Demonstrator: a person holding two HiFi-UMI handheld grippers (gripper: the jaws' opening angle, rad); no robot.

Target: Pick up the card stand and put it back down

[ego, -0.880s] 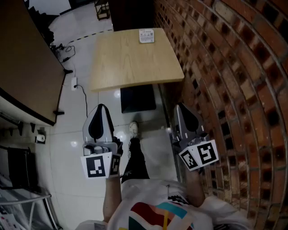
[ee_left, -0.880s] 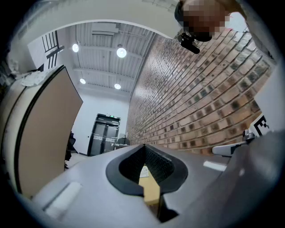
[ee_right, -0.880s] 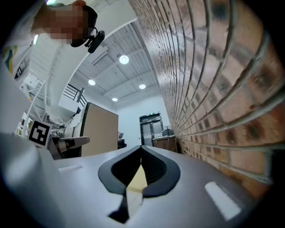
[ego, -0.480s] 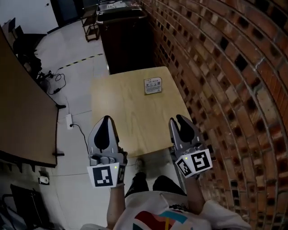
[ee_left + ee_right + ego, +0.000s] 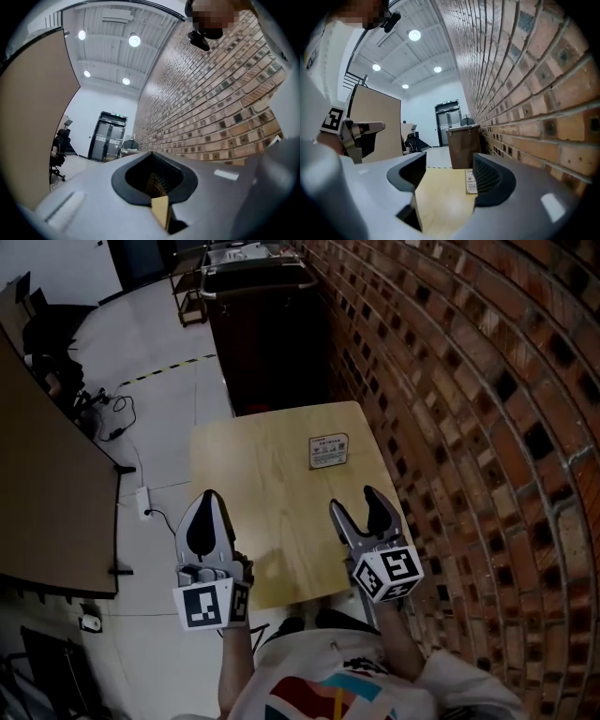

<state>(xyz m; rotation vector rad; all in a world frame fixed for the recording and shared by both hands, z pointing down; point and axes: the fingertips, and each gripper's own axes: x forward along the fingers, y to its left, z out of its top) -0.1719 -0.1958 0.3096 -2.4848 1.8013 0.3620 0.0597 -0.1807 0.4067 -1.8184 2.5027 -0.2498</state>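
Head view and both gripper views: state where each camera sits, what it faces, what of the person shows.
Head view: on the head, steeply down at table, card stand; forearms, left gripper, right gripper, shirt show.
Left gripper view: on that gripper, angled up past shut jaws at brick wall, ceiling; person's head above.
Right gripper view: along open jaws at the card stand; left gripper at left.
Shared: card stand, in head and right gripper views.

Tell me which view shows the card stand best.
The head view: the card stand shows whole, standing on the table. The right gripper view shows it small and far ahead, one edge hidden behind a jaw. The left gripper view misses it entirely.
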